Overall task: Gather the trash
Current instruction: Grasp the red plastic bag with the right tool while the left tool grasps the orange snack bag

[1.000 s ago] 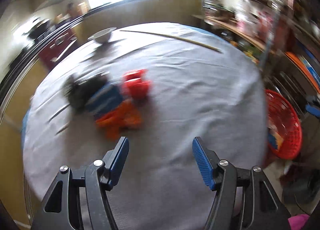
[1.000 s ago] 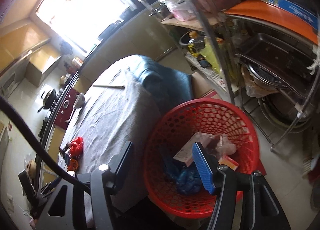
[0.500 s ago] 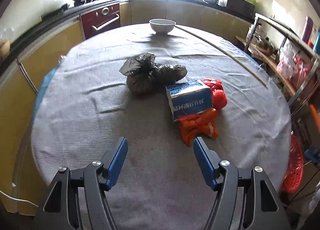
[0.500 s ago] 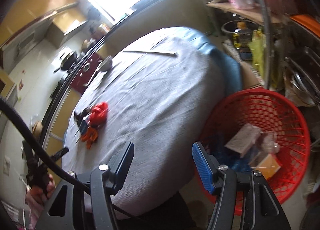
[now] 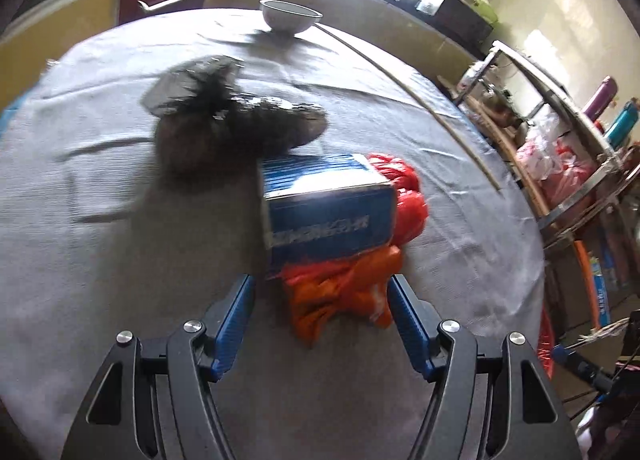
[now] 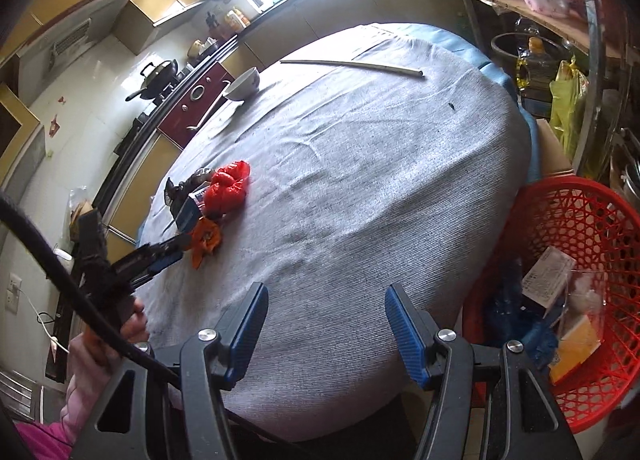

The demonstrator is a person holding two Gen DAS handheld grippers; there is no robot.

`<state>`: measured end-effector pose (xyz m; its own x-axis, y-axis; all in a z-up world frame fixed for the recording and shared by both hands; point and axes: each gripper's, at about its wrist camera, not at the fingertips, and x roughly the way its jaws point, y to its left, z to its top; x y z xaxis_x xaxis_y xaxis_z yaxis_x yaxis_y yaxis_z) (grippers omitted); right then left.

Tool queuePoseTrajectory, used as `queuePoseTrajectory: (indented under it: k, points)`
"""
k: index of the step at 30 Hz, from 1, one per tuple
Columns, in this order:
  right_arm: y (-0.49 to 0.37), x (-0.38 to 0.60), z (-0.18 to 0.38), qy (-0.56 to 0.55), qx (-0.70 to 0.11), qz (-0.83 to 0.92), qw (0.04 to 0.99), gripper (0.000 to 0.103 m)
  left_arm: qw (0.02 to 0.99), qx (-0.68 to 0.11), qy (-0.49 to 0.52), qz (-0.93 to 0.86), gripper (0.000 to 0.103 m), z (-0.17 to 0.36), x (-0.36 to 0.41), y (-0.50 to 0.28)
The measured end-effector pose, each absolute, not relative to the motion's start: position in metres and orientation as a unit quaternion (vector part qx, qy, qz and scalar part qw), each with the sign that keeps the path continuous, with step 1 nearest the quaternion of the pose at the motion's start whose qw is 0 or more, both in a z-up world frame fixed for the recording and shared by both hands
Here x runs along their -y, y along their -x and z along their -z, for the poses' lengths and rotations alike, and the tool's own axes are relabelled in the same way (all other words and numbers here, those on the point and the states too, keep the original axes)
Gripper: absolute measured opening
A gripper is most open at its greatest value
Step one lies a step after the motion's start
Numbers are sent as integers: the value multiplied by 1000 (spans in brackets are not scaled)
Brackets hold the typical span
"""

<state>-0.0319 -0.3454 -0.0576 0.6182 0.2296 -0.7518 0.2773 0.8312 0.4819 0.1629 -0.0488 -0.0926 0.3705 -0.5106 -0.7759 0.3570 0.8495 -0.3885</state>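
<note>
Left gripper [image 5: 320,300] fingers wide, straddling crumpled orange plastic bag [image 5: 340,292] at 6 o'clock of the trash pile.
Bag looks light, soft, slippery; pinch its bunched middle. Right gripper [image 6: 326,312] fingers apart, empty.

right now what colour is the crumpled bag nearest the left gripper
Orange, clearest in the left wrist view.
</note>
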Motion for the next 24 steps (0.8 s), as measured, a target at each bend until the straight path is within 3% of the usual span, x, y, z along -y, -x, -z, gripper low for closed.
queuePoseTrajectory:
  k: [3,5,6,11,15,17,24]
  points:
    - [31,345,60,-292,-439,14,849,64,817,-498,91,277,63,99,54,-164]
    - [30,344,60,-293,-440,12,849,64,808,-499,93,298,40,99,59,-157]
    - [30,343,61,-292,-441,11,849,64,800,-503,96,314,37,101,63,-152]
    - [25,336,62,-285,-444,2,850,64,781,-479,61,396,37,87,85,-111]
    - [18,331,54,-270,-439,-5,857,64,792,-463,19,397,41,77,89,-89]
    - [16,330,48,-268,-430,-9,862,64,802,-461,8,380,53,74,86,-89]
    - [11,324,45,-270,-426,-21,863,64,823,-432,4,368,72,61,73,-92]
